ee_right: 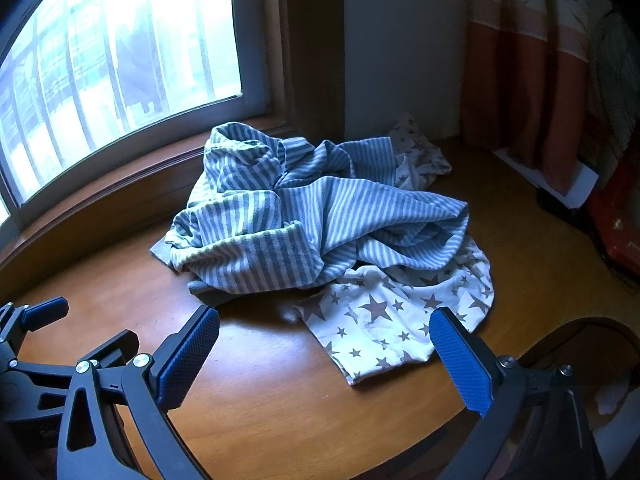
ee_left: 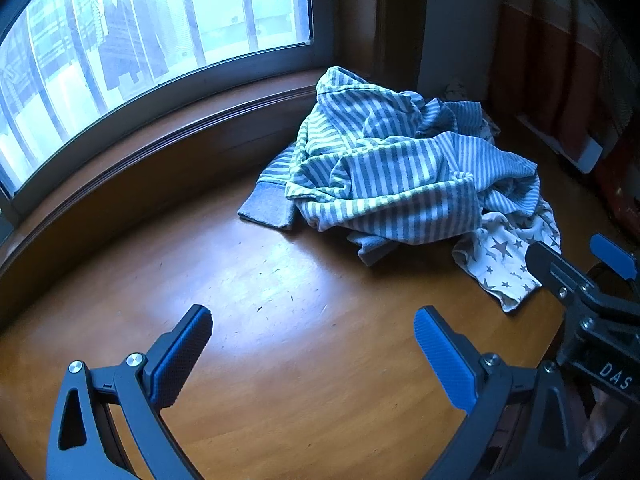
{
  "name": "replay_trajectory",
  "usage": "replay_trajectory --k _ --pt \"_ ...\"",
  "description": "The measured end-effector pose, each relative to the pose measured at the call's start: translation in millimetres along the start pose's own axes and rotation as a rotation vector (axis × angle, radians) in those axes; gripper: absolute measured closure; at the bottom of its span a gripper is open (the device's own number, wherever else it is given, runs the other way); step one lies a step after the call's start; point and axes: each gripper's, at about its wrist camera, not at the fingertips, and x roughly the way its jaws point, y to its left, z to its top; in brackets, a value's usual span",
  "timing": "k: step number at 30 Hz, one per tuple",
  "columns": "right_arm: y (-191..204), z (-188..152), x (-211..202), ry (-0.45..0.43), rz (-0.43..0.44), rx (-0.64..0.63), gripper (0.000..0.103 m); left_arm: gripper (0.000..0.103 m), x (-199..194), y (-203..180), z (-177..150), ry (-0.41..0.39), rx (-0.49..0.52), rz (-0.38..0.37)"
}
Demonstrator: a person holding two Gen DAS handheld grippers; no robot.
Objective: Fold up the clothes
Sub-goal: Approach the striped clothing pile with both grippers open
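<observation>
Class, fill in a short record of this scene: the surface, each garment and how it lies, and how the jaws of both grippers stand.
surface: wooden table by a window
striped garment: crumpled heap, unfolded
star-print garment: partly under the striped one, near edge lying flat
left gripper: jaws wide apart, nothing between them
right gripper: jaws wide apart, just short of the star-print cloth
folding: not yet begun

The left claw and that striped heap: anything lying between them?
Nothing: the left wrist view shows only bare wooden tabletop between the left gripper and striped garment.
</observation>
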Motion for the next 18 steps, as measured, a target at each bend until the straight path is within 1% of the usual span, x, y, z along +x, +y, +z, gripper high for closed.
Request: replay_trajectory --k 18 --pt "0.7 7.4 15.2 0.006 0.033 -0.021 0.000 0.000 8.5 1.9 5.2 0.019 -0.012 0.021"
